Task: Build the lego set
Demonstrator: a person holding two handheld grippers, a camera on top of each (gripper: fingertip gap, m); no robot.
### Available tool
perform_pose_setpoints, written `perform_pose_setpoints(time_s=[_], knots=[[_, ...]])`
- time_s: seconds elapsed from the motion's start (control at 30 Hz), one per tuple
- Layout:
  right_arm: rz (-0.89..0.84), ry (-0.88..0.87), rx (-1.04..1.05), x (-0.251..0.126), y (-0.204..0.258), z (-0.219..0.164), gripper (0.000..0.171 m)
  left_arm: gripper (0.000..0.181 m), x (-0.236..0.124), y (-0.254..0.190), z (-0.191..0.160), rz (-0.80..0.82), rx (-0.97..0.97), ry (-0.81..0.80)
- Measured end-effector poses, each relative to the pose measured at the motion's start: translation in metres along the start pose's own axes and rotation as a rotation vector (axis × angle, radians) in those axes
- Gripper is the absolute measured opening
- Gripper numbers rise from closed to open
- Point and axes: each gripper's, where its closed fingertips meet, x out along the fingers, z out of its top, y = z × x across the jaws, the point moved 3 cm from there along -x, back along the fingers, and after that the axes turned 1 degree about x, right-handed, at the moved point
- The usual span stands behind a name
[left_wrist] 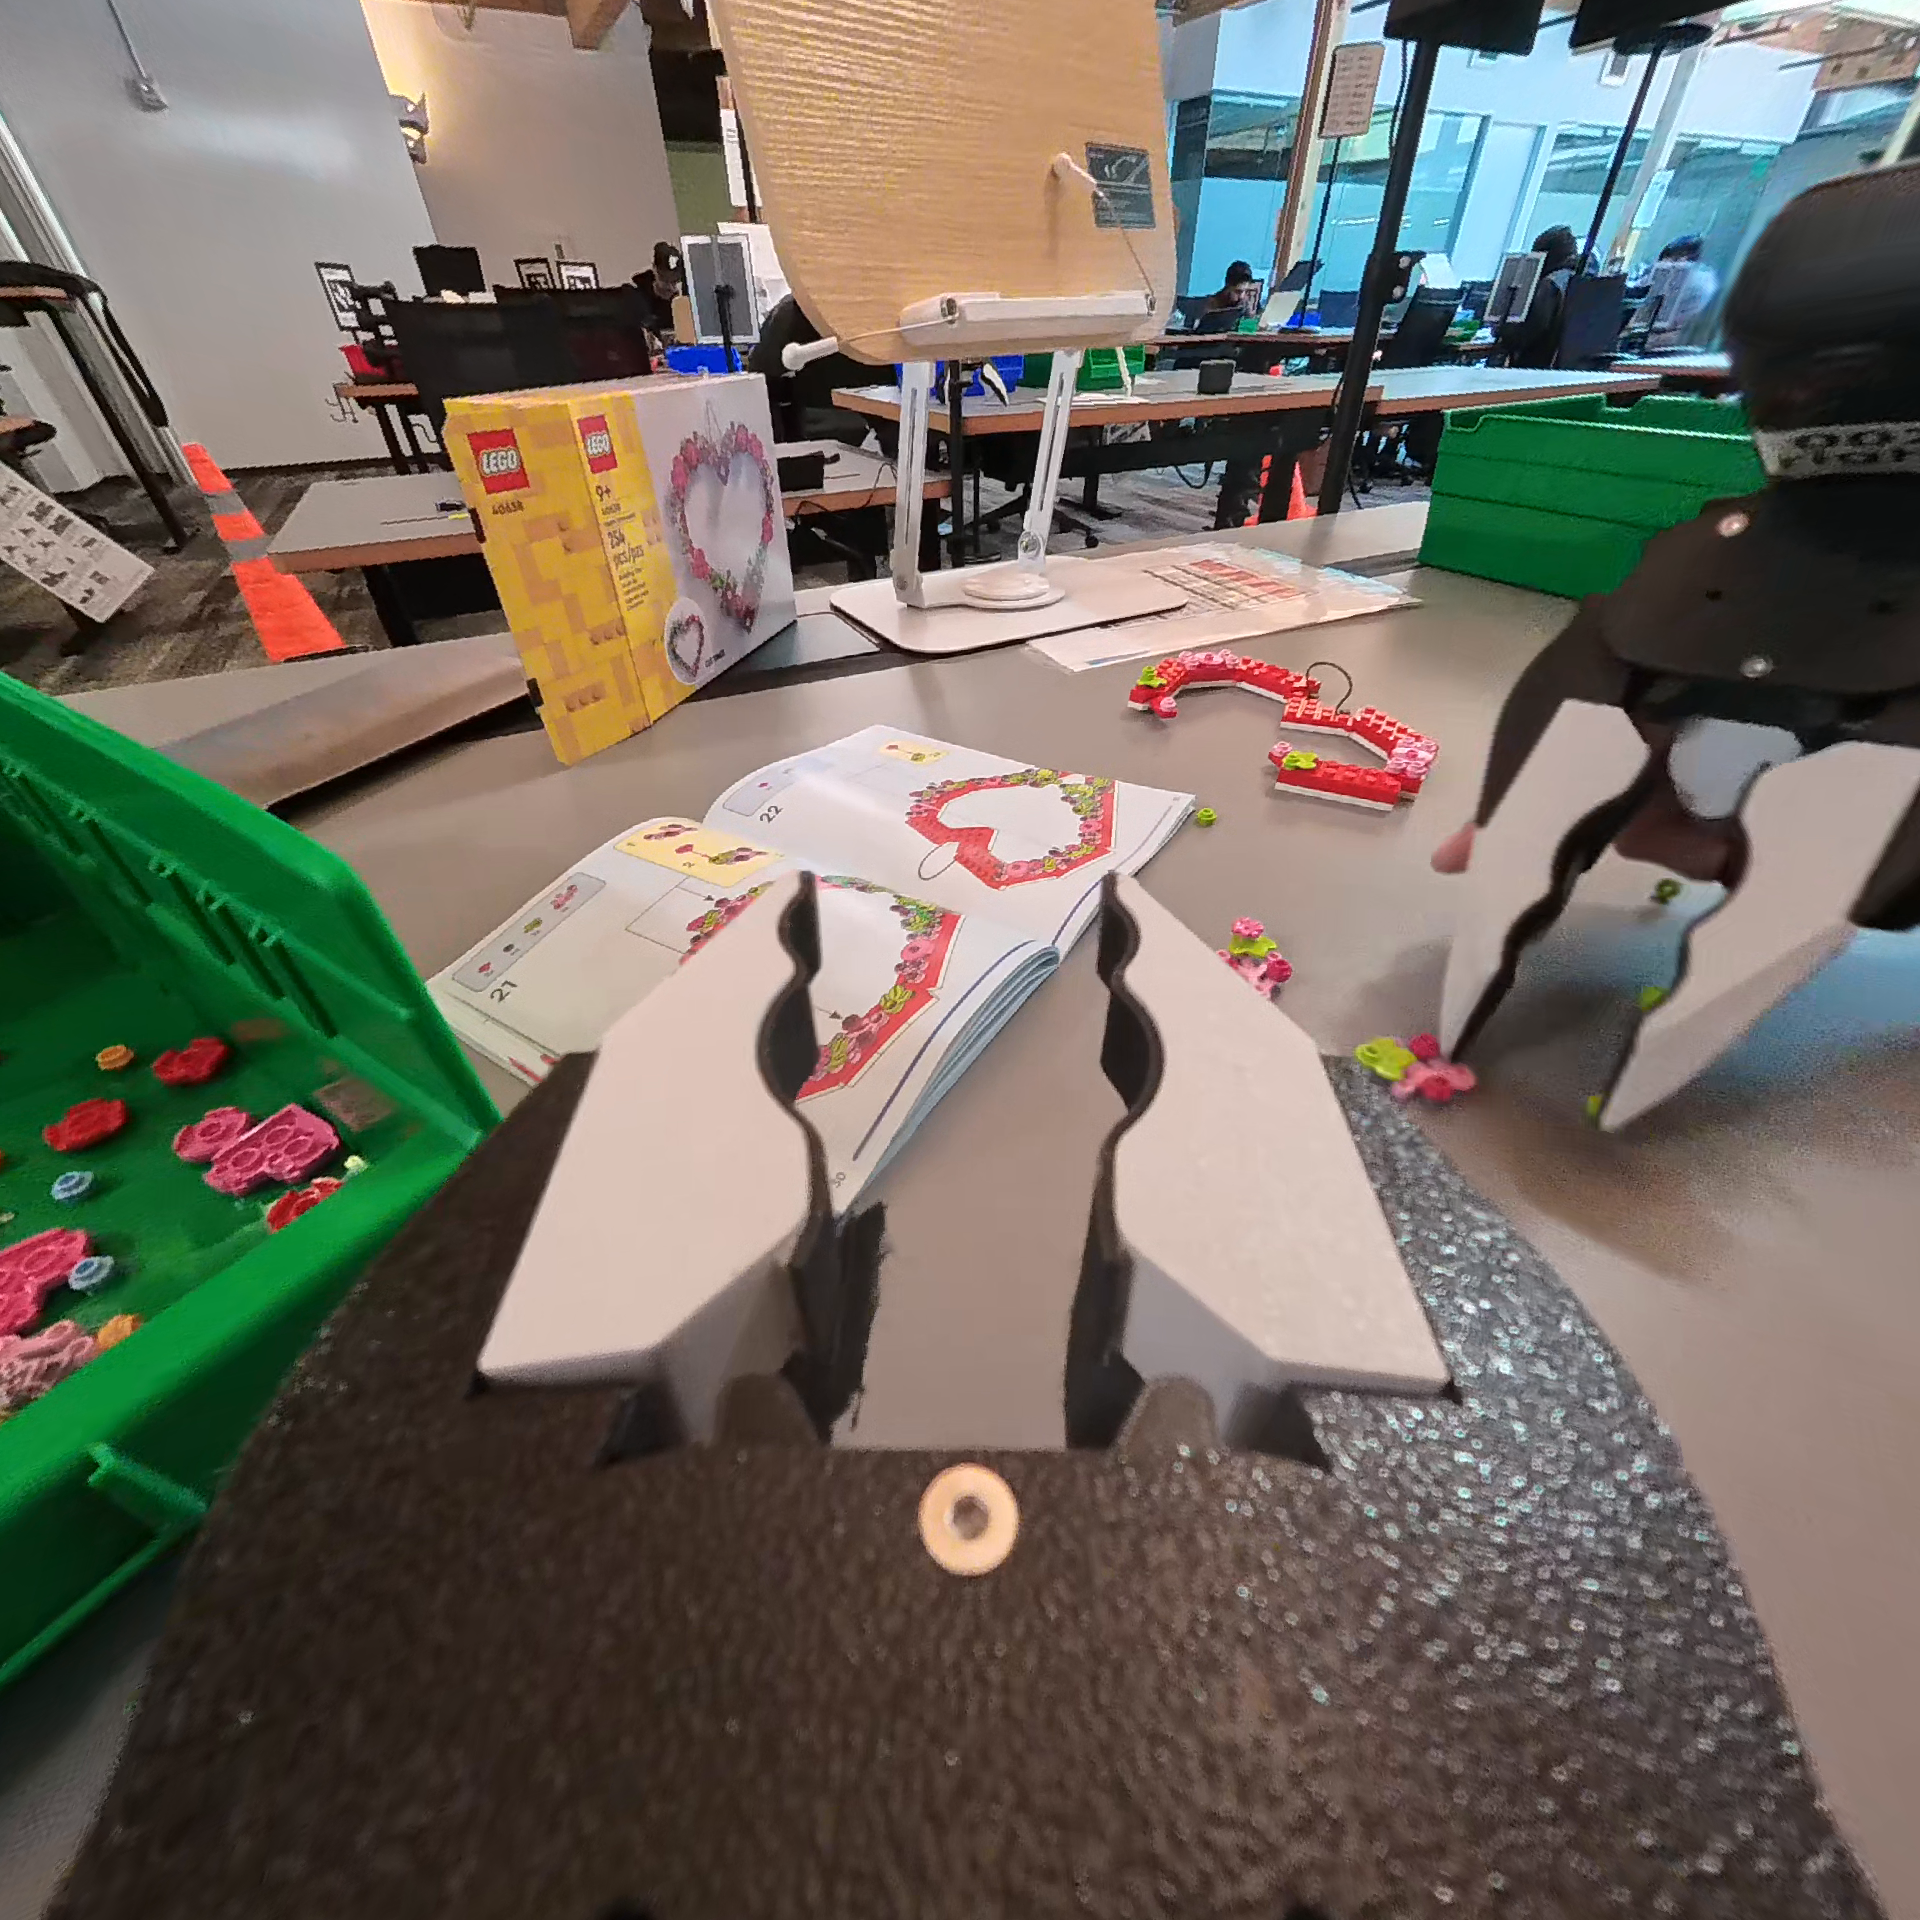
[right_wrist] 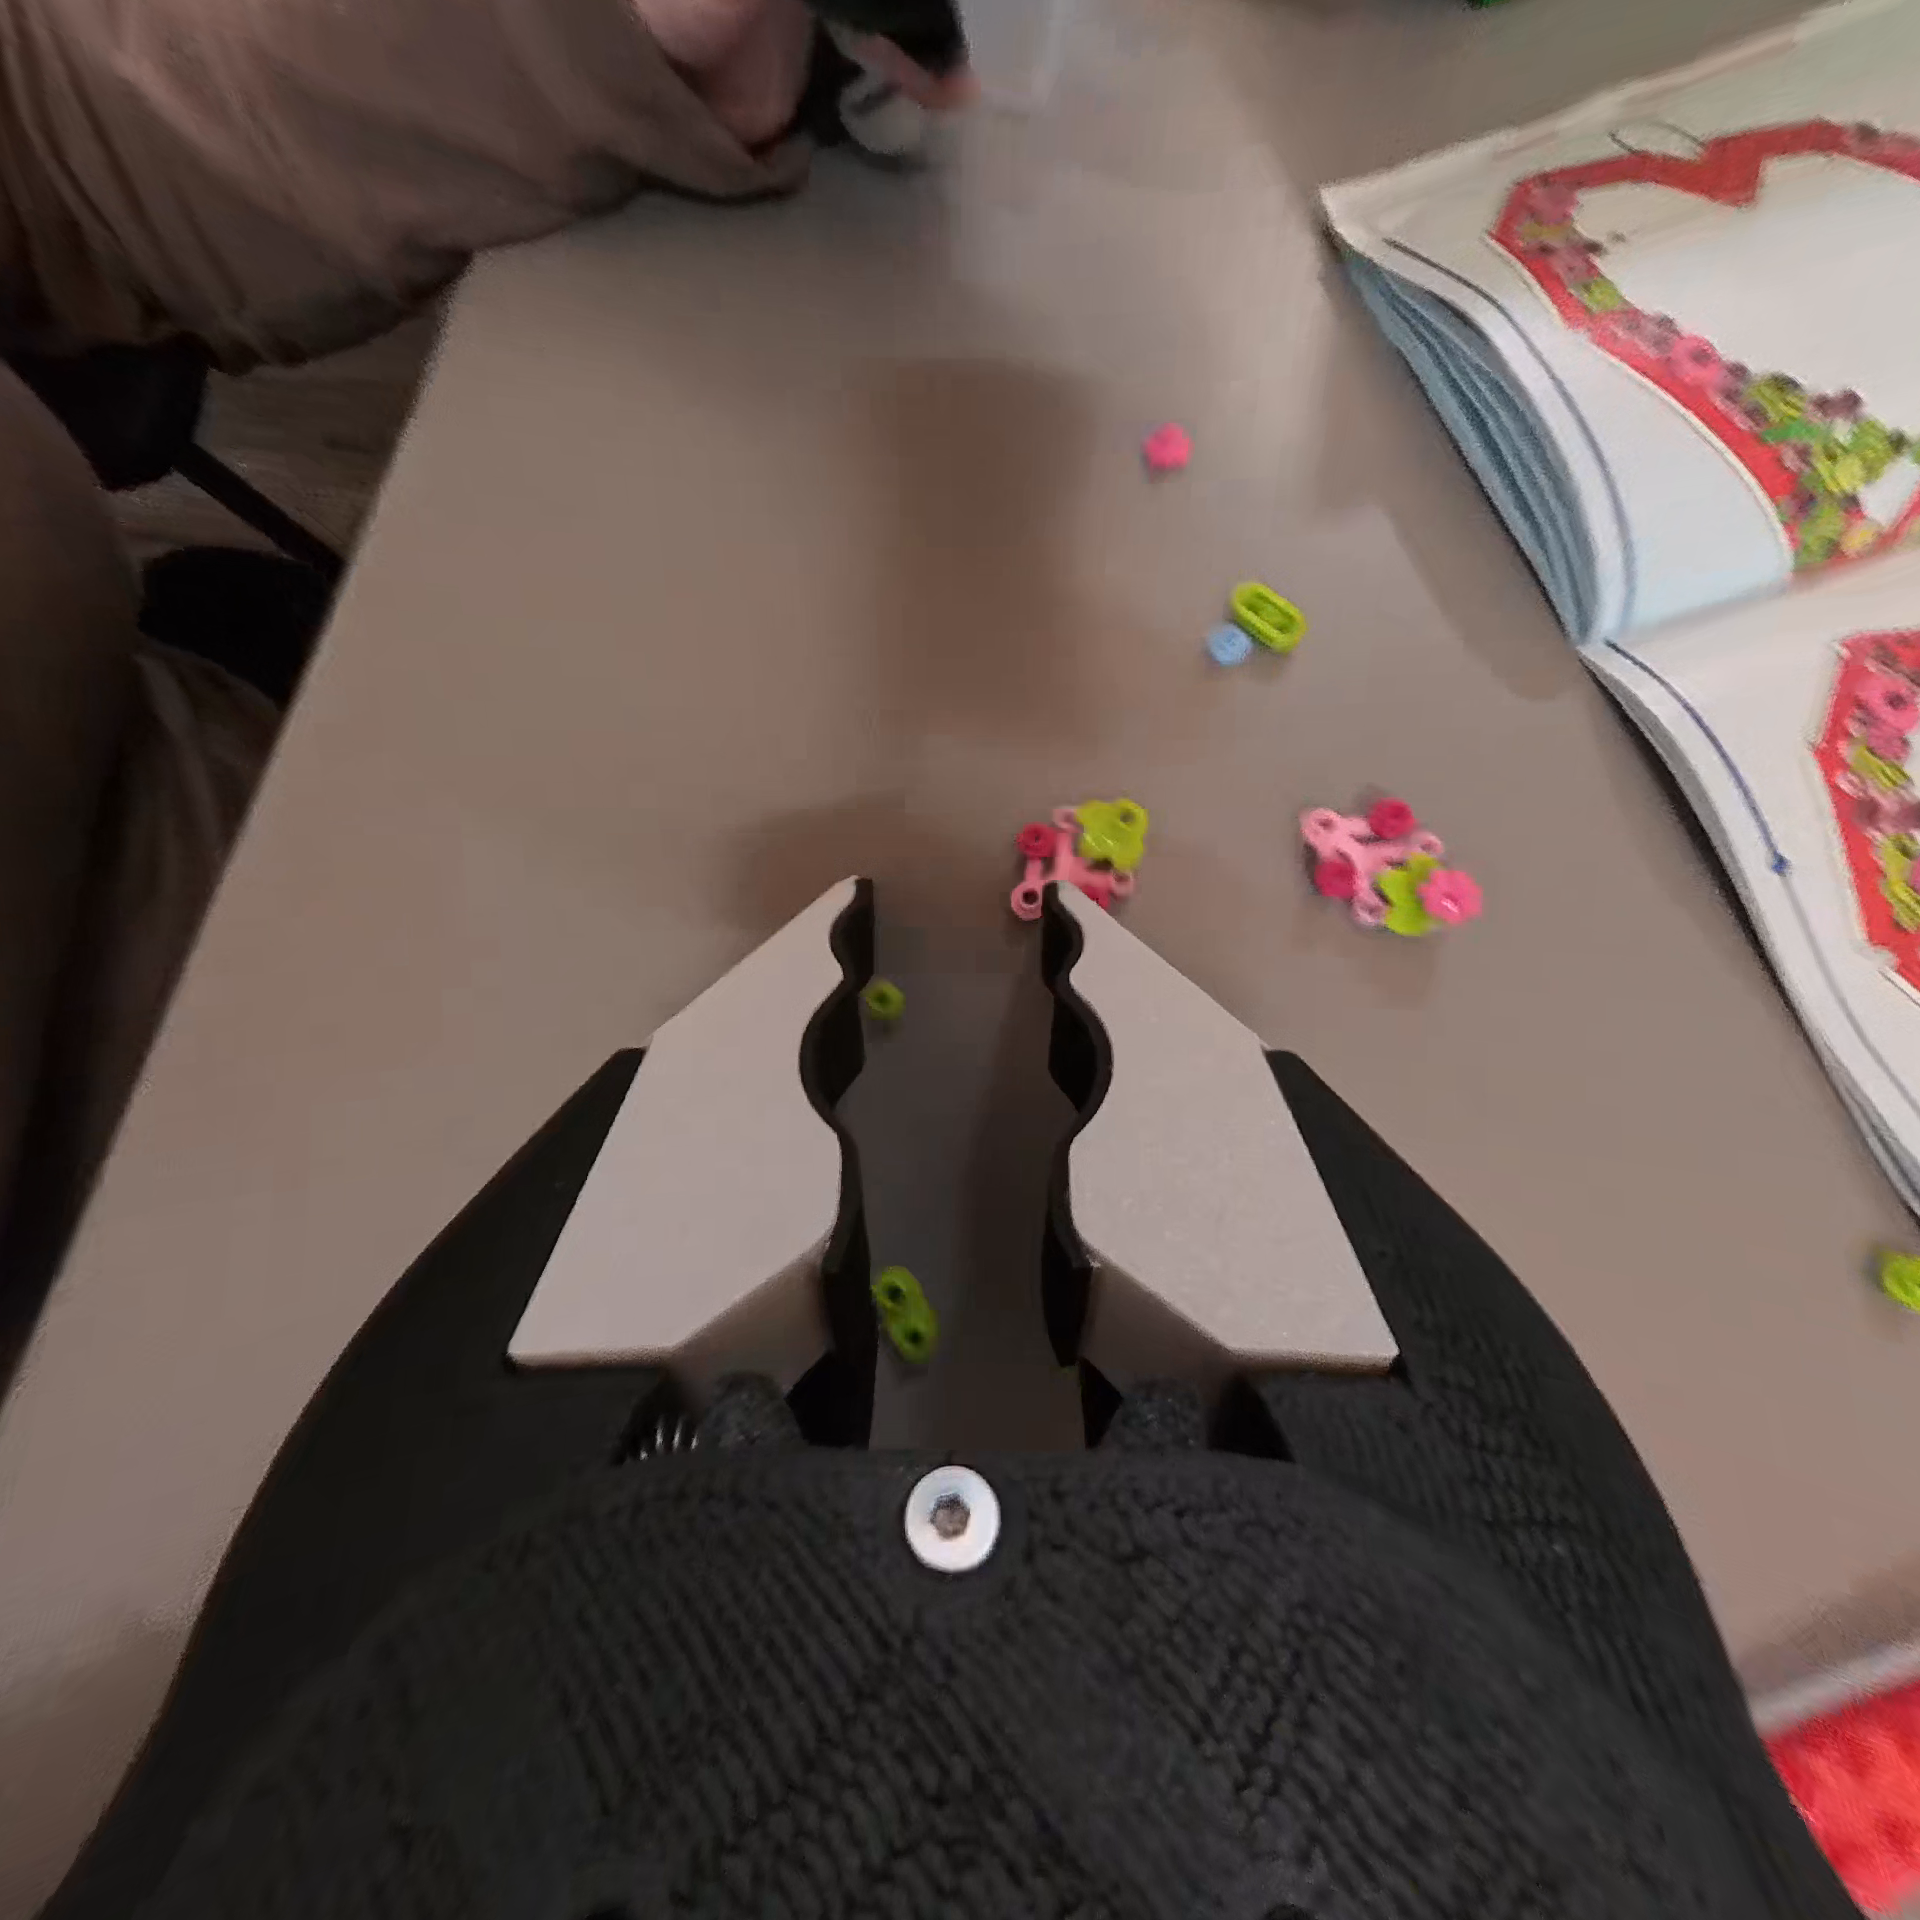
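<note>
Grippers are both gaping empty: the left gripper [left_wrist: 956,904] is hovering over the open instruction booklet [left_wrist: 831,914], while the right gripper [right_wrist: 956,899] is pointing down at the grey table [right_wrist: 675,623], tips beside a pink-and-lime flower cluster [right_wrist: 1086,857] (small lime pieces lying between its fingers); the partly built red heart [left_wrist: 1320,727] is lying beyond the booklet

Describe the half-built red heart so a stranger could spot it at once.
Start at the open instruction booklet on the grey table. Just beyond its far right corner lies the half-built red heart: the only large red brick piece, curved, with a black cord loop.
</note>
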Motion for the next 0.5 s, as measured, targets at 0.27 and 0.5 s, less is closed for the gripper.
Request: perform_pose_setpoints(time_s=[0.27,0.5], knots=[[0.013,-0.082,-0.064,0.002,0.052,0.022,0.035,0.020,-0.008,-0.005,-0.006,-0.088,-0.083,0.085],[-0.264,-0.232,-0.137,-0.047,0.046,0.015,0.028,0.035,-0.013,-0.024,-0.047,-0.189,-0.029,0.453]])
